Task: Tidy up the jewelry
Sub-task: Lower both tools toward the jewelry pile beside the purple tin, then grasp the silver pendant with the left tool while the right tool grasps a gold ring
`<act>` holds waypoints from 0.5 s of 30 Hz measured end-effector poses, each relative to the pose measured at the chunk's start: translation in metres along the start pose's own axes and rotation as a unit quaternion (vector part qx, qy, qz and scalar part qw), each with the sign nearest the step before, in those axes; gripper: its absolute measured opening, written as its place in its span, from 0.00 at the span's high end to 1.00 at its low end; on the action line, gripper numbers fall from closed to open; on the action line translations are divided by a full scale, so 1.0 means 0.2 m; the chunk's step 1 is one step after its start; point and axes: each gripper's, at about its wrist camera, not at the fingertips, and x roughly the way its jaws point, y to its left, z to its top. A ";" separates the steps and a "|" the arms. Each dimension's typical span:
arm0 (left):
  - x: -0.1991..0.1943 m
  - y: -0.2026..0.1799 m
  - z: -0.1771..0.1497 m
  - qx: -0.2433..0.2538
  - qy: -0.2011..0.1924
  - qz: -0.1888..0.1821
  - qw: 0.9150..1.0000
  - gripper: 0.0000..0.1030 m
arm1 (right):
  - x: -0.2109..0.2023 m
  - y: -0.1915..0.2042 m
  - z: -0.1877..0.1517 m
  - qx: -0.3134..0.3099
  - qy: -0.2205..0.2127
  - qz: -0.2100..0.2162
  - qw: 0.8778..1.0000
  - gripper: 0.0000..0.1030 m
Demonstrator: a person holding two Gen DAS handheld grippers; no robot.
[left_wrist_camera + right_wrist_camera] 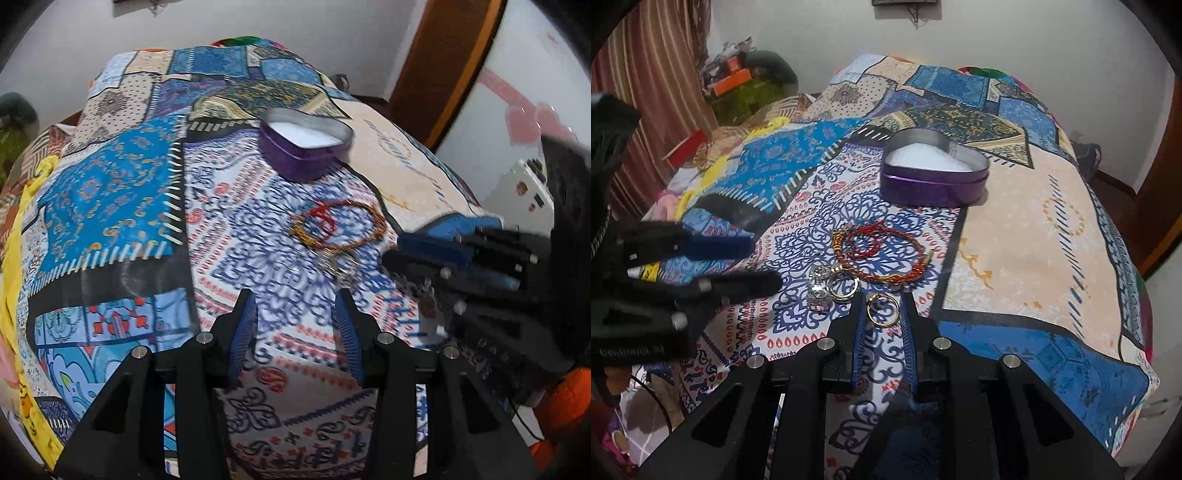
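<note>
A purple heart-shaped tin (932, 175) with white lining stands open on the patterned cloth; it also shows in the left wrist view (304, 147). In front of it lie a red-and-gold bracelet (886, 258) and a small red loop (864, 242), both seen in the left wrist view too (338, 225). A silver ring (818, 288) and gold rings (846, 288) lie nearby. My right gripper (882, 302) is open, its fingers on either side of a gold ring (882, 308) on the cloth. My left gripper (295, 306) is open and empty, short of the bracelet.
The cloth (1034, 240) covers a raised surface that drops off at the right and front edges. A striped curtain (665, 74) and clutter stand at the far left. A wooden door frame (443, 66) is at the right.
</note>
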 end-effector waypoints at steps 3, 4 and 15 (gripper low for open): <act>0.02 -0.04 -0.01 0.010 0.008 -0.007 1.000 0.57 | -0.04 -0.03 0.00 0.011 -0.009 -0.003 1.000 0.84; 0.02 -0.05 -0.01 0.012 0.011 -0.009 1.000 0.57 | -0.05 -0.05 0.00 0.015 -0.012 -0.004 1.000 0.84; 0.09 -0.08 0.03 0.018 0.014 -0.029 0.999 0.70 | -0.11 -0.13 -0.01 0.041 -0.032 -0.009 0.999 0.84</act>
